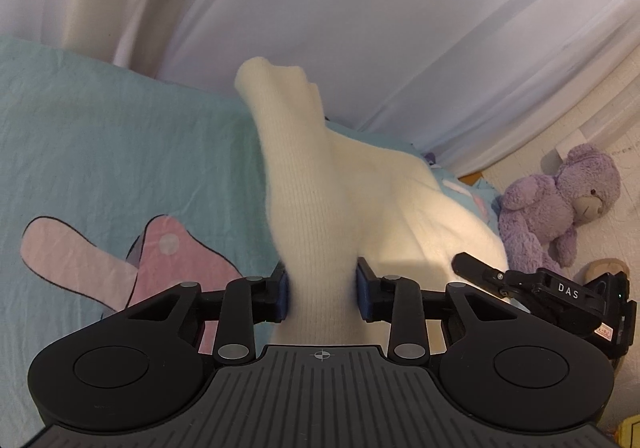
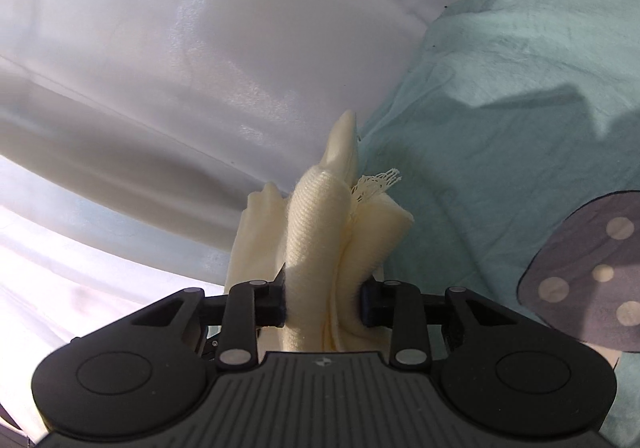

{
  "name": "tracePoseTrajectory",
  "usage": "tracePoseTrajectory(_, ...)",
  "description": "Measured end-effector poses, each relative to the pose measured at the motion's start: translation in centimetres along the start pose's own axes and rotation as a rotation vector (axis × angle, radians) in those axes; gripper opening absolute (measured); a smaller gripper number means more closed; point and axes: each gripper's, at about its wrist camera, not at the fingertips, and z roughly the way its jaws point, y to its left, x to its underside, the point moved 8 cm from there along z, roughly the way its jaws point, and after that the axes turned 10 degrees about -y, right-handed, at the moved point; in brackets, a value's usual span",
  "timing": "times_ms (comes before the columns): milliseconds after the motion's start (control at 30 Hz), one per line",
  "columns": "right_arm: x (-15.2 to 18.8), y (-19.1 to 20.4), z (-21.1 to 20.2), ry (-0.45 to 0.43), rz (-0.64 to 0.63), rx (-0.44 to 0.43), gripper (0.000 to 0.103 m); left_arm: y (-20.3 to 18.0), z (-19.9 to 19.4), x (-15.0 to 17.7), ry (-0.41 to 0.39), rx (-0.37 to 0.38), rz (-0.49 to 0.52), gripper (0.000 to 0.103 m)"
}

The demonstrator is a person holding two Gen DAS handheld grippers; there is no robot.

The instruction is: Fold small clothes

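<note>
While both jaws pinch cream garment (image 1: 316, 216), only left view shows purple teddy (image 1: 560, 204).

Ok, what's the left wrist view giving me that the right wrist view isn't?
Only the left wrist view shows the purple teddy bear, the pink mushroom print and the right gripper from outside. Only the right wrist view shows a lace trim on the cream garment. Both show the turquoise sheet, white curtain and a gripper shut on the garment.
</note>
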Motion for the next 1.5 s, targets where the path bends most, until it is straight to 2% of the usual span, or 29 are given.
tracePoseTrajectory(100, 1.0, 2.3, -0.3, 0.023, -0.029, -0.043, 0.03, -0.6, -2.7, -0.3, -0.038, 0.005, 0.031, 0.035)
tracePoseTrajectory(200, 2.5, 4.9, -0.4, 0.051, -0.041, -0.096, 0.03, -0.2, -6.1, -0.5, -0.08, -0.002, 0.014, 0.035)
tracePoseTrajectory(267, 3.9, 6.5, -0.2, 0.083, -0.044, -0.13, 0.03, 0.7, -8.8, -0.2, -0.101, -0.033, -0.012, 0.035)
tracePoseTrajectory(400, 7.8, 9.2, 1.2, 0.175, -0.082, -0.164, 0.03, 3.6, -13.6, 1.4, -0.138, -0.122, -0.058, 0.036)
tracePoseTrajectory(567, 13.4, 11.1, 4.1, 0.273, -0.164, -0.147, 0.03, 8.1, -16.0, 3.7, -0.161, -0.28, -0.09, 0.04)
tracePoseTrajectory(600, 14.5, 11.4, 4.6, 0.276, -0.223, -0.117, 0.031, 9.2, -16.1, 4.2, -0.16, -0.342, -0.085, 0.043)
tracePoseTrajectory(667, 15.4, 11.1, 5.2, 0.258, -0.31, -0.013, 0.039, 10.9, -16.7, 5.2, -0.146, -0.463, -0.064, 0.043)
tracePoseTrajectory(733, 14.9, 10.5, 4.7, 0.2, -0.374, 0.096, 0.046, 11.3, -17.9, 5.1, -0.192, -0.472, -0.05, 0.053)
tracePoseTrajectory(833, 12.6, 10.4, 2.6, 0.028, -0.397, 0.247, 0.046, 11.7, -19.6, 3.7, -0.281, -0.514, -0.017, 0.059)
tracePoseTrajectory(900, 12.4, 12.5, 2.1, -0.046, -0.45, 0.239, 0.045, 11.8, -19.4, 2.5, -0.32, -0.53, -0.025, 0.066)
tracePoseTrajectory(933, 13.1, 13.7, 2.5, -0.038, -0.493, 0.224, 0.043, 11.6, -18.9, 1.7, -0.334, -0.522, -0.036, 0.07)
tracePoseTrajectory(1000, 15.0, 15.9, 4.7, 0.029, -0.595, 0.199, 0.031, 11.7, -17.2, 0.1, -0.36, -0.522, -0.036, 0.075)
tracePoseTrajectory(1067, 16.8, 16.9, 7.3, 0.088, -0.675, 0.203, 0.02, 12.2, -15.5, -1.0, -0.366, -0.587, -0.002, 0.075)
tracePoseTrajectory(1133, 17.3, 16.7, 10.0, 0.129, -0.721, 0.248, 0.016, 13.2, -13.4, -1.4, -0.342, -0.655, 0.043, 0.074)
tracePoseTrajectory(1200, 17.7, 16.1, 11.7, 0.136, -0.757, 0.293, 0.014, 14.2, -11.8, -0.9, -0.299, -0.669, 0.046, 0.074)
tracePoseTrajectory(1300, 17.8, 15.2, 12.4, 0.092, -0.823, 0.32, 0.012, 15.0, -10.7, -0.3, -0.293, -0.705, 0.095, 0.077)
tracePoseTrajectory(1400, 17.4, 14.6, 13.0, 0.028, -0.833, 0.287, 0.01, 15.5, -10.3, -0.1, -0.309, -0.732, 0.112, 0.088)
tracePoseTrajectory(1500, 18.2, 14.6, 14.7, -0.025, -0.89, 0.268, 0.011, 16.1, -10.2, -0.1, -0.322, -0.75, 0.1, 0.094)
